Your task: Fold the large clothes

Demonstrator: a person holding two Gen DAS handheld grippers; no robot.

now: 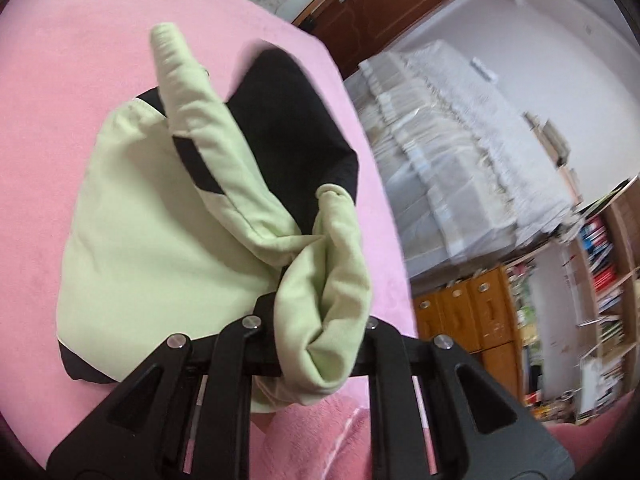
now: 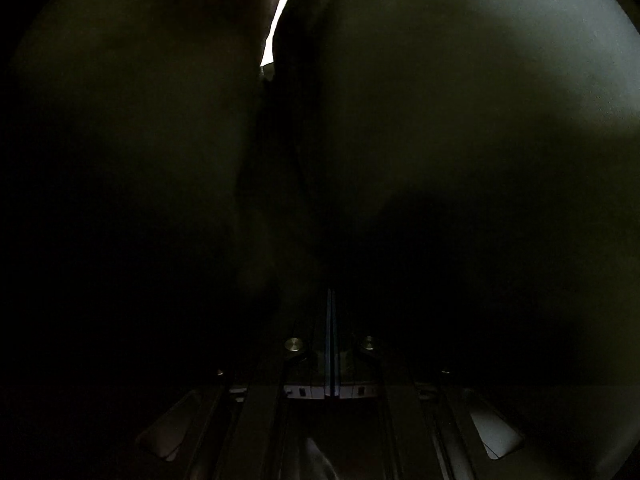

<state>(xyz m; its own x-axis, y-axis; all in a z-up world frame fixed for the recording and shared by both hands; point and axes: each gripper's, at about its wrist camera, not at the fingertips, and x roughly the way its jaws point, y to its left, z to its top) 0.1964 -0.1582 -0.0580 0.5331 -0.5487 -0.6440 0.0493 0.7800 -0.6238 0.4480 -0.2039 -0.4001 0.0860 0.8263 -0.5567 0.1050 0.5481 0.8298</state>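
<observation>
The green and black garment (image 1: 160,220) lies on the pink bed (image 1: 60,100) in the left half of the frame; the left gripper (image 1: 316,320) has its fingers nearly closed on a bunched green fold at lower centre; in the dark right wrist view the right gripper (image 2: 331,320) has its fingers fully closed, dark cloth (image 2: 440,120) covering the view; whether it holds cloth I cannot tell.

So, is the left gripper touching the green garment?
Touching. The left wrist view shows a bunched fold of the green garment clamped between the fingers of the left gripper.
</observation>
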